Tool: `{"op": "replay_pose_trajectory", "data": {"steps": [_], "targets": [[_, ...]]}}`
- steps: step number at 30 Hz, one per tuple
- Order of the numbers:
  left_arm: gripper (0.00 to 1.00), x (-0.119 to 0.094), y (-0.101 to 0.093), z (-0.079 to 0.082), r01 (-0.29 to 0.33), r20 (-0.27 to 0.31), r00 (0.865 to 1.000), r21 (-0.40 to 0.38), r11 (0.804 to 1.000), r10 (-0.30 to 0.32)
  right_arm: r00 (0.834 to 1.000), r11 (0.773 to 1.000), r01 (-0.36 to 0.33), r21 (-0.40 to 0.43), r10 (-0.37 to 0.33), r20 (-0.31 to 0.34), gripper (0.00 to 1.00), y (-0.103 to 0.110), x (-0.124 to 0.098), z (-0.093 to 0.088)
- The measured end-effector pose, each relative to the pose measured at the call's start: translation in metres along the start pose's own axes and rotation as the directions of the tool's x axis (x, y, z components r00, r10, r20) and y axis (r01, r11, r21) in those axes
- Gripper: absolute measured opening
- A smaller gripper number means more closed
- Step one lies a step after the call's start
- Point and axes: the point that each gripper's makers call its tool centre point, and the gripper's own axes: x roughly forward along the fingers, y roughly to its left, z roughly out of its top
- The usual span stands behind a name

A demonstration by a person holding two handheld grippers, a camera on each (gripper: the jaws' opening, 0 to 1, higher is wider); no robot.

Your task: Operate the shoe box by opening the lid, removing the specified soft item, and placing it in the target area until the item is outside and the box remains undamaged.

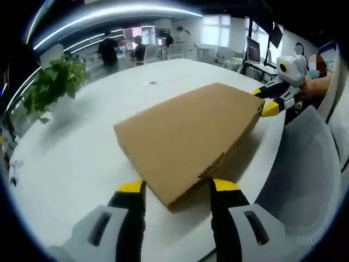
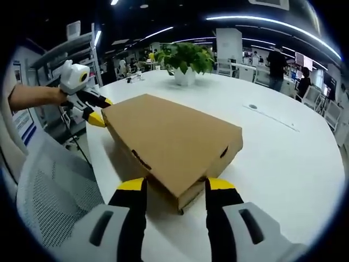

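Note:
A closed brown cardboard shoe box (image 1: 188, 136) lies flat on the white table (image 1: 82, 164), lid down. My left gripper (image 1: 177, 188) is open, its yellow-tipped jaws standing on either side of the box's near corner. My right gripper (image 1: 271, 100) is at the opposite corner, jaws apart around that corner. In the right gripper view the same box (image 2: 169, 139) lies ahead, its near corner between the open jaws of my right gripper (image 2: 174, 185). The left gripper (image 2: 92, 109), held by a hand, sits at the far left corner. Whatever is inside the box is hidden.
A potted green plant (image 2: 188, 60) stands on the table beyond the box. A grey mesh chair (image 2: 49, 185) is close by the table edge at the person's side. Several people (image 1: 109, 52) and desks with monitors (image 1: 253, 52) are in the background.

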Motion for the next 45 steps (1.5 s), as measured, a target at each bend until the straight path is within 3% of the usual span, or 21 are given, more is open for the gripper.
{"op": "replay_pose_trajectory", "data": {"steps": [15,33,45], "targets": [[0.51,-0.016,-0.002,0.021,-0.01,0.048,0.999,0.003,1.0,0.01,0.999,0.999,0.004,-0.042,-0.002,0.043,0.41,0.003,-0.014,0.022],[0.47,-0.033,0.015,0.065,-0.094,0.151,0.985,0.024,0.995,0.089,0.993,0.99,0.047,-0.135,-0.032,0.112,0.43,-0.007,-0.03,0.07],[0.36,-0.036,0.032,0.084,-0.15,0.176,0.973,0.006,0.989,0.147,0.99,0.987,0.059,-0.147,-0.039,0.136,0.41,-0.018,-0.031,0.087]]}}
